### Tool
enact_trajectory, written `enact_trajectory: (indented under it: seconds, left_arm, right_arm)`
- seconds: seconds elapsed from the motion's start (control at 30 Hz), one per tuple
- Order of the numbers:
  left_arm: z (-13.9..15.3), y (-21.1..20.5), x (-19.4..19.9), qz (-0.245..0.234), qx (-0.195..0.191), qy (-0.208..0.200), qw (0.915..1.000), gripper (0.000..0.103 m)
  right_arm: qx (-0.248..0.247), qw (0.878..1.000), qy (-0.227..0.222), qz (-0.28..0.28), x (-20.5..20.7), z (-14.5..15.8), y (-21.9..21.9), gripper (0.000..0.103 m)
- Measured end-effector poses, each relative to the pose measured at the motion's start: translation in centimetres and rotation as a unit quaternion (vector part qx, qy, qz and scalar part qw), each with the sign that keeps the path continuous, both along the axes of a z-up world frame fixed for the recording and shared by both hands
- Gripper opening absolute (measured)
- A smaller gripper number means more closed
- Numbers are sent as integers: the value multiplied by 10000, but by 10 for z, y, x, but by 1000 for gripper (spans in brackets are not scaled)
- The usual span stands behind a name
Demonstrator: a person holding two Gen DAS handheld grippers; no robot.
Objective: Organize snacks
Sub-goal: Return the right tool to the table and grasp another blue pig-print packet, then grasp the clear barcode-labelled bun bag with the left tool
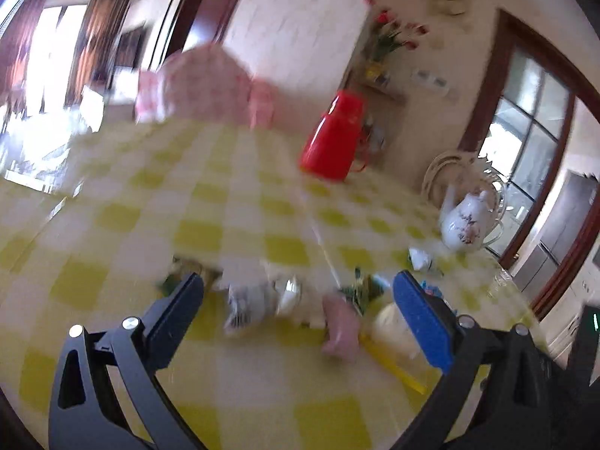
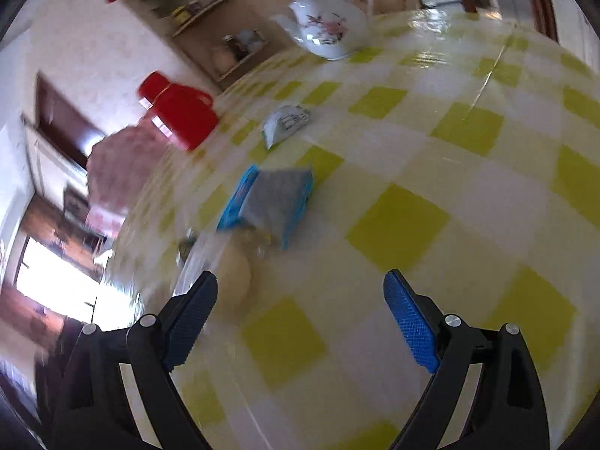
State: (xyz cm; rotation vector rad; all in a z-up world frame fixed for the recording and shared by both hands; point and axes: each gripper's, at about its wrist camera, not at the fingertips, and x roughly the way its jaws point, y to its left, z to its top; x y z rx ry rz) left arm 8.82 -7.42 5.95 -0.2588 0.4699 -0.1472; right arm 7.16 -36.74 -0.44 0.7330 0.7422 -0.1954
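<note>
Yellow-checked tablecloth [image 2: 397,225] is lying under blurred snack packets [image 1: 262,300]; I am holding my left gripper [image 1: 300,296] and right gripper [image 2: 300,292] wide open, both empty.

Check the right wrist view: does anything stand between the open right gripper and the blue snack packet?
Nothing visible does. The right gripper is open over bare checked tablecloth; the blue snack packet lies ahead, slightly left.
</note>
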Motion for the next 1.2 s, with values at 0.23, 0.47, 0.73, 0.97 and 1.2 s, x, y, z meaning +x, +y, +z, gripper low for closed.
enact_trajectory:
  seconds: [0.23,0.47,0.73,0.97,1.2]
  left_arm:
    - [5,37,3,536,-548,-267,9967,101]
    - [6,38,1,346,-465,-156,9982,101]
    - [-3,40,6,113,-507,262,9983,101]
    - [-9,13,10,-561,-250,507,9968,101]
    - [-9,19,10,-338,-259,481,9979,101]
  right_arm:
    - [13,9990,421,-151,83,-6,16,88]
    - [-853,9860,1279,-649,131,-4,46,89]
    - [-1596,9805,1136,-127,83,-1,31,59]
    - [-1323,9872,616,642,0,-2,23,59]
    - [-1290,9898,520,294,62,3,9,59]
